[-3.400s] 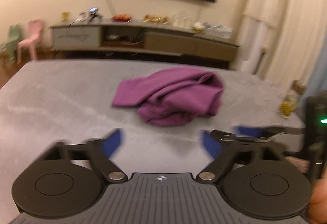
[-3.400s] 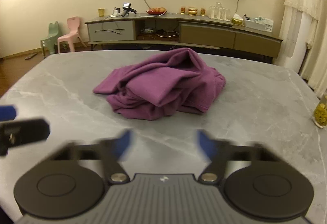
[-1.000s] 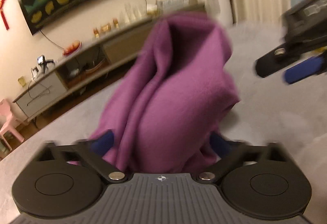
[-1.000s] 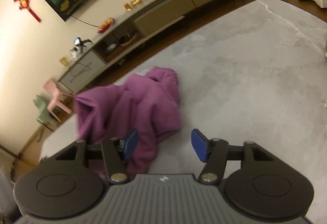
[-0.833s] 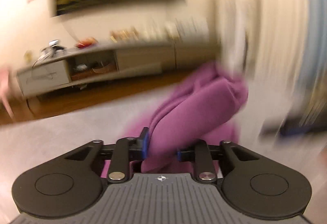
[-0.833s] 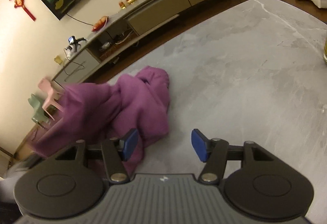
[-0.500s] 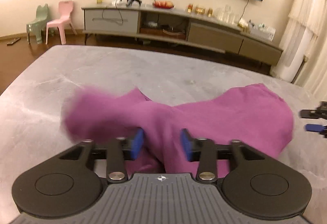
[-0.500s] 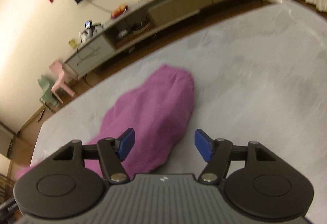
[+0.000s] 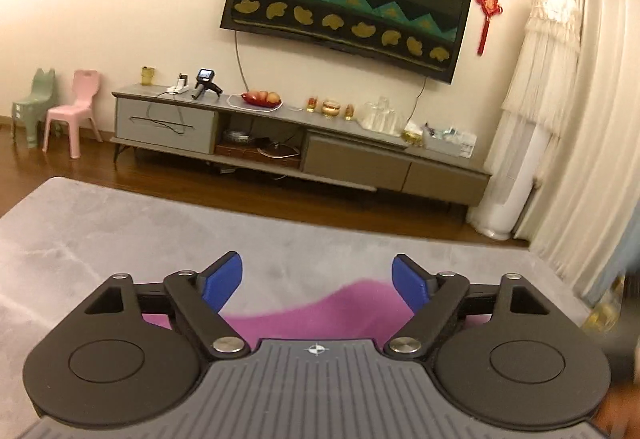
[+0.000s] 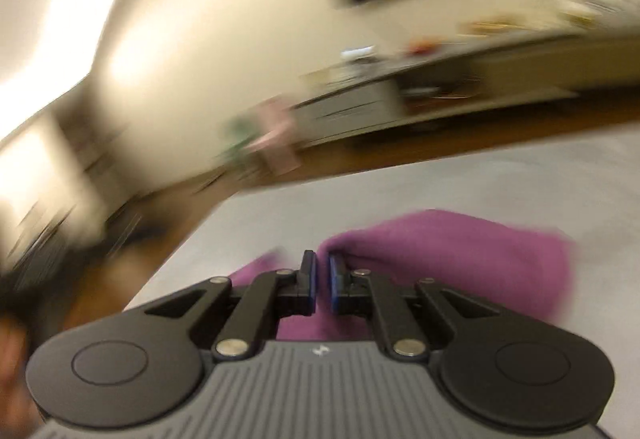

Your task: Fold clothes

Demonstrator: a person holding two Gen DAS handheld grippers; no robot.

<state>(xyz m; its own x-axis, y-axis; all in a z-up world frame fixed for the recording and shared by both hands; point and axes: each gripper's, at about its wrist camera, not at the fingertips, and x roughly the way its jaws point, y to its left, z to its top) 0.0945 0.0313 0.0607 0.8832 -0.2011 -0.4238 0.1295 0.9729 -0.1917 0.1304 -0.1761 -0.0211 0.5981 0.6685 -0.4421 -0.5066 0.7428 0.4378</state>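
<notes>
The purple garment [image 9: 320, 309] is lying unfolded on the grey table [image 9: 120, 231], low in both frames. The left gripper [image 9: 318, 281] is being opened wide above it, gripping nothing. The right gripper [image 10: 320, 281] is being clenched almost shut at a garment edge; blur is hiding whether cloth is caught. Every fold is judged outstanding.

Table ahead: the grey marble table [image 9: 120, 231] is lying bare out to its far edge, giving open passage.
Near edge: the purple garment [image 9: 320, 313] is spreading under the left gripper [image 9: 318, 281], whose jaws are standing wide.
Right side: a jar-like object [image 9: 604, 313], blurred, is possibly crowding the table's corner.
</notes>
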